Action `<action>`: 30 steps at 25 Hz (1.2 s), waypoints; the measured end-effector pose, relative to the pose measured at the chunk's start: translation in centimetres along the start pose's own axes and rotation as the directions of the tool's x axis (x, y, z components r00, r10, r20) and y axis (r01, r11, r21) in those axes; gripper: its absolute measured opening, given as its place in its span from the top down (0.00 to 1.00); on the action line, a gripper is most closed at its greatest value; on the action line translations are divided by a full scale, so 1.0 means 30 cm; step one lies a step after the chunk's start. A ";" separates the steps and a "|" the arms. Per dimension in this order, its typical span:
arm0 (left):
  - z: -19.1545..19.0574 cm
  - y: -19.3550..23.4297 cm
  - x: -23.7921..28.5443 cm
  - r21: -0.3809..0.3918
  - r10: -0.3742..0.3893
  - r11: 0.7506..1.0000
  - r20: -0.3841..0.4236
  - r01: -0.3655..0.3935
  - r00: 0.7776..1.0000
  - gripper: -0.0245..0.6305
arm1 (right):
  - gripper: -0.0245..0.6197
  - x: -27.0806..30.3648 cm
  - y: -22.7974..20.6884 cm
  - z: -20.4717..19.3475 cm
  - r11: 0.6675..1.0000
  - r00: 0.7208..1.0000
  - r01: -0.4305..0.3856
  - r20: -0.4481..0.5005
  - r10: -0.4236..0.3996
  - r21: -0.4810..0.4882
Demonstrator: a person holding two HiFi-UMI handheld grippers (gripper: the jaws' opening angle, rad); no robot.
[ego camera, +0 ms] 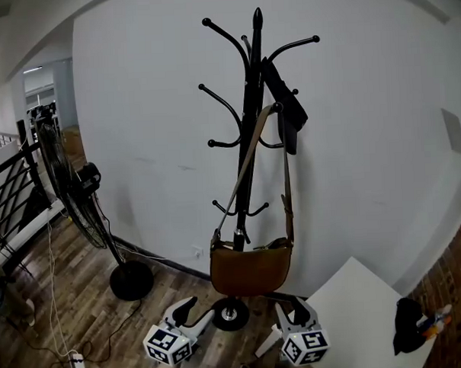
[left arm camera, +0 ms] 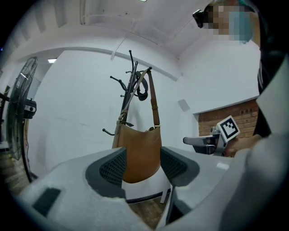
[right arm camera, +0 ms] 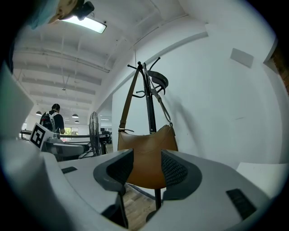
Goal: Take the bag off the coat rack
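Hanging by its strap [ego camera: 286, 177] from the black coat rack [ego camera: 251, 95], the brown shoulder bag [ego camera: 249, 270] runs vertically, opening upward, while our left gripper [ego camera: 192, 311] and right gripper [ego camera: 294, 311] hover below, jaws apart, empty.

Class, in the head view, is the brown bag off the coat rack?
No, the brown bag hangs by its strap from the coat rack.

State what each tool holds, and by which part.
Nothing. The left tool and right tool are open and empty; the brown bag hangs by its strap from the coat rack.
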State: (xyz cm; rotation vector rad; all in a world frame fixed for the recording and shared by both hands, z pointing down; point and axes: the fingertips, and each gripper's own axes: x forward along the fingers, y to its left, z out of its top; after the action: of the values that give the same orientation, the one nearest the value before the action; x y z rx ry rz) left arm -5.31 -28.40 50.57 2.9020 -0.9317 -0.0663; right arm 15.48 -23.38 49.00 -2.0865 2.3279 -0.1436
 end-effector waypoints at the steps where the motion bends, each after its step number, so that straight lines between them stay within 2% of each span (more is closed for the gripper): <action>1: 0.006 0.010 0.012 0.004 0.007 1.000 -0.002 -0.007 1.000 0.62 | 0.69 0.023 -0.008 0.009 1.000 1.000 -0.008 0.003 0.008 -0.001; 11: 0.063 0.136 0.147 0.036 0.077 0.996 0.014 -0.077 0.997 0.61 | 0.65 0.245 -0.086 0.086 0.997 0.996 -0.079 0.033 0.080 -0.023; 15: 0.088 0.171 0.209 0.050 0.088 0.995 0.027 -0.089 0.996 0.61 | 0.64 0.306 -0.127 0.130 0.996 0.995 -0.081 0.058 0.084 -0.045; 22: 0.152 0.199 0.347 0.083 0.071 0.994 0.050 -0.075 0.996 0.57 | 0.58 0.375 -0.220 0.200 0.996 0.994 -0.036 0.096 0.044 -0.079; 30: 0.246 0.200 0.480 0.109 0.053 0.992 0.102 -0.064 0.993 0.48 | 0.58 0.413 -0.267 0.291 0.992 0.987 -0.060 0.140 0.075 -0.113</action>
State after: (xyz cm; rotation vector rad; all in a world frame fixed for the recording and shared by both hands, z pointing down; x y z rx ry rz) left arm 2.41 -42.19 43.64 2.9950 -1.0698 -0.1596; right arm 22.65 -37.07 41.55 -1.9857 2.3659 0.1329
